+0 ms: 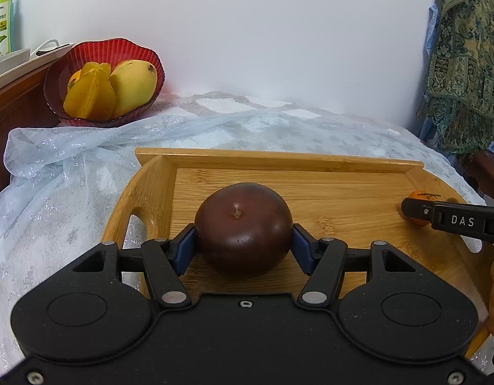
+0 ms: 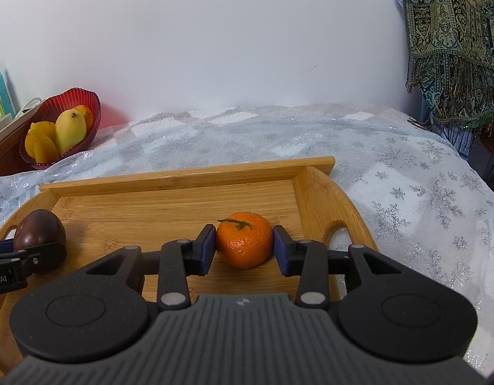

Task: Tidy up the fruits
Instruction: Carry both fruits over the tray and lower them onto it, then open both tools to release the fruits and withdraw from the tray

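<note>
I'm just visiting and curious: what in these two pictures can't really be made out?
- Green bottle, left wrist view: cut by the edge, label too small.
- Orange fruit in the red bowl: mostly behind the mango.
- Tangerine, left view: half hidden by the right tool.
- Tray's near edge: hidden by both tools.

1. The left wrist view looks forward and downward along its gripper (image 1: pixel 243 246), close over the left part of the wooden tray (image 1: pixel 279 160), toward the white wall (image 1: pixel 263 32).
2. The right wrist view looks the same way from just above the tray's right part, along its own gripper (image 2: pixel 244 246).
3. Both views share the tray, the wall, the red bowl (image 1: pixel 57 73) at far left and the scarf (image 1: pixel 464 64) at right.
4. Each view shows the other gripper at its edge.
</note>
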A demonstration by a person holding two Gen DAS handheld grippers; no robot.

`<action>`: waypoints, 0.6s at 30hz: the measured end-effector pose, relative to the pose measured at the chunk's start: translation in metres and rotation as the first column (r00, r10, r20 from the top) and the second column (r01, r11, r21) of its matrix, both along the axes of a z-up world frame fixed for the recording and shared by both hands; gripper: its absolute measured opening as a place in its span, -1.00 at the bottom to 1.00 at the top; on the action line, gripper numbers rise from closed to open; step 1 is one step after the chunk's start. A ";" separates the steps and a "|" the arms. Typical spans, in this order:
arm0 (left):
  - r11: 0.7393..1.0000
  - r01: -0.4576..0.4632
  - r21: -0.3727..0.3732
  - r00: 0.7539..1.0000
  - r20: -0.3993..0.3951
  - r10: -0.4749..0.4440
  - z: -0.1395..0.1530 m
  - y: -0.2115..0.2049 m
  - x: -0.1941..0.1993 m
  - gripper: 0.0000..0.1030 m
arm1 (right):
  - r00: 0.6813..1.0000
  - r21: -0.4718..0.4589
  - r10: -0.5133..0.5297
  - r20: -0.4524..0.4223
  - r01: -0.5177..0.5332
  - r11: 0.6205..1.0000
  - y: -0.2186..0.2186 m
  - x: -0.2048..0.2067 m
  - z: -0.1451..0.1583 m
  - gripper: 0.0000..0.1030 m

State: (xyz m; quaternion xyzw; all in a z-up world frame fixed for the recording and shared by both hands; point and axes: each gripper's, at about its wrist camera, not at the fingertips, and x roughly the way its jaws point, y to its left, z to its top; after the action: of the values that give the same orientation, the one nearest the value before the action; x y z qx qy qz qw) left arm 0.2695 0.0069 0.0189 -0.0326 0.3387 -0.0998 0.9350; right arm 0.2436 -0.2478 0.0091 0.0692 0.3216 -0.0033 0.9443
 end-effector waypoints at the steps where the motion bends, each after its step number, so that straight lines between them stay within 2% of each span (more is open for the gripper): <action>1: 1.000 0.002 0.003 1.000 0.002 -0.002 0.000 0.000 0.000 0.17 | 1.000 -0.002 0.001 -0.001 -0.001 1.000 0.000 0.000 0.000 -0.06; 3: 1.000 0.009 0.009 1.000 0.008 -0.009 -0.001 -0.001 -0.001 0.17 | 1.000 -0.003 0.002 -0.003 -0.002 1.000 0.000 -0.001 0.000 -0.03; 5: 1.000 0.011 0.009 1.000 0.012 -0.011 0.000 -0.001 -0.002 0.18 | 1.000 -0.006 0.003 -0.006 -0.003 1.000 0.001 0.000 0.000 0.12; 8: 1.000 0.014 0.014 1.000 0.017 -0.014 0.000 -0.001 -0.003 0.22 | 1.000 -0.010 0.001 -0.009 -0.001 1.000 0.001 -0.001 0.000 0.12; 13: 1.000 0.006 0.006 1.000 0.021 -0.006 0.002 0.001 -0.006 0.52 | 1.000 -0.020 -0.012 -0.013 0.012 1.000 0.001 -0.001 0.001 0.31; 15: 1.000 0.003 -0.003 1.000 0.023 -0.003 0.002 0.004 -0.007 0.58 | 1.000 -0.012 -0.008 -0.009 0.008 1.000 0.000 -0.002 0.002 0.35; 18: 1.000 -0.004 0.009 0.999 0.032 0.004 0.002 0.007 -0.010 0.64 | 1.000 -0.015 -0.010 -0.002 0.010 1.000 0.000 -0.005 0.004 0.52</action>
State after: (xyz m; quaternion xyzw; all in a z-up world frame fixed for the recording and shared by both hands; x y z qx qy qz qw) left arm 0.2596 0.0136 0.0210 -0.0276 0.3242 -0.0970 0.9406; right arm 0.2386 -0.2482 0.0132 0.0637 0.3223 -0.0104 0.9444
